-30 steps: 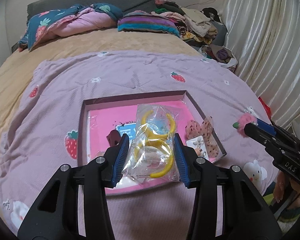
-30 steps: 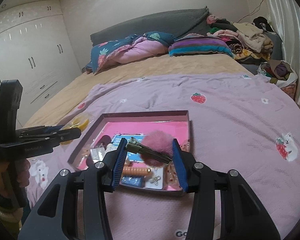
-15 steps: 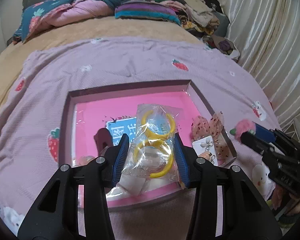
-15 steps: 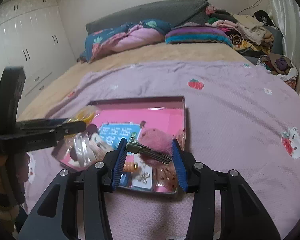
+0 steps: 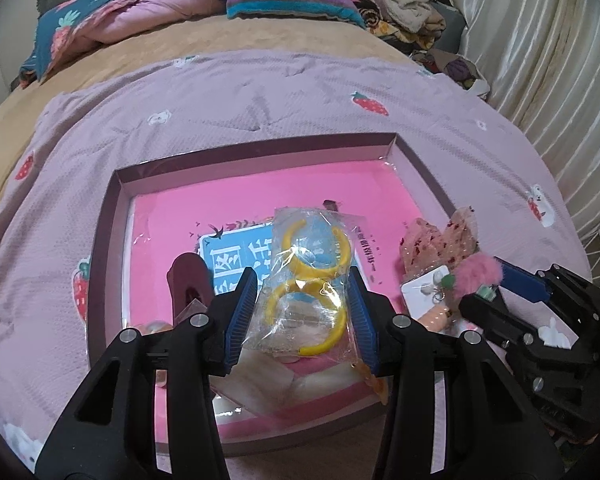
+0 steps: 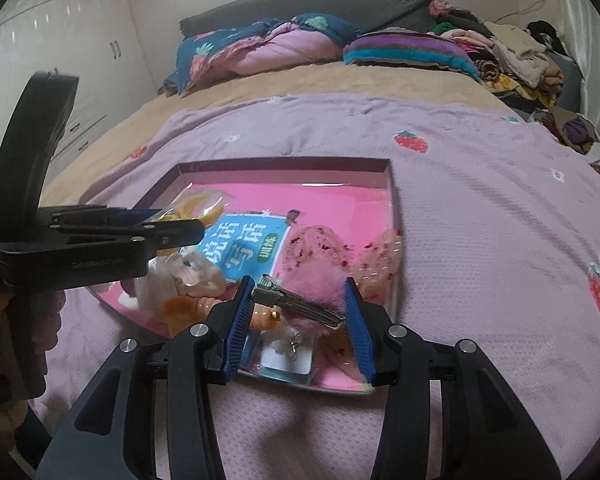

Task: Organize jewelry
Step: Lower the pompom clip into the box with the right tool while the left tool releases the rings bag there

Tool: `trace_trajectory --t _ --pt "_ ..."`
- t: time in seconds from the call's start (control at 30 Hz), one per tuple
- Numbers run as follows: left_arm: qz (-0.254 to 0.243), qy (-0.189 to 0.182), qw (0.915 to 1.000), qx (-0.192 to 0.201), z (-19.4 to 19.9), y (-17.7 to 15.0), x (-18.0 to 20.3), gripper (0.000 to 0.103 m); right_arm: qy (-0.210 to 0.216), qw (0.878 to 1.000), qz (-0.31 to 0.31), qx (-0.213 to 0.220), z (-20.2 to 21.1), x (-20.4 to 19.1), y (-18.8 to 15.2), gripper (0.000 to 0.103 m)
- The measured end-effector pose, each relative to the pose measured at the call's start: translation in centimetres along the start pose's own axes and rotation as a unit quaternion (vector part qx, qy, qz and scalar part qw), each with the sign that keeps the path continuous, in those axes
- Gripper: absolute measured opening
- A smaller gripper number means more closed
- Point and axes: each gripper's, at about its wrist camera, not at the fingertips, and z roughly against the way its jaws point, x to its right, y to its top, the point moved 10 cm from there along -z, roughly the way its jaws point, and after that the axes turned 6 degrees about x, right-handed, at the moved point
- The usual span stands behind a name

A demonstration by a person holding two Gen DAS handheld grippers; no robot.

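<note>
My left gripper [image 5: 303, 316] is shut on a clear plastic bag with yellow hoop earrings [image 5: 308, 280], held low over the near part of the pink-lined tray [image 5: 252, 152]. My right gripper [image 6: 298, 312] is shut on a pink fluffy pom-pom hair clip [image 6: 312, 292] with a metal clip bar, over the tray's near right corner [image 6: 392, 200]. In the left wrist view the right gripper [image 5: 500, 292] comes in from the right with the pom-pom [image 5: 478, 276]. The left gripper [image 6: 140, 232] shows in the right wrist view.
The tray sits on a lilac strawberry blanket [image 5: 260, 92] on a bed. Inside lie a blue printed card [image 6: 244, 248], a dark red clip [image 5: 188, 280], pink dotted bows [image 5: 440, 240], an earring card [image 5: 428, 292] and orange pieces [image 6: 180, 308]. Pillows and clothes are piled behind.
Both grippers have moved down and closer to the tray, each still holding its item. The right gripper's pom-pom clip now sits over the tray's near right corner.
</note>
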Motion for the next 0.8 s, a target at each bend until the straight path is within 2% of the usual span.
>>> trace_trajectory --t 0.37,0.53,0.8 --pt "0.009 0.009 0.9998 -0.013 -1.0 -0.6 -1.0 0.037 0.030 0.998 0.039 -0.026 -1.3 -2.9 -1.5 0.047" --pt "0.012 0.010 0.9998 -0.014 -0.9 -0.7 -1.2 0.039 0.031 0.998 0.038 -0.030 -0.9 -3.0 -2.0 0.060" --pt "0.014 0.012 0.9998 -0.012 -0.4 -0.7 -1.2 0.045 0.025 0.999 0.027 -0.029 0.6 -2.4 -2.4 0.069"
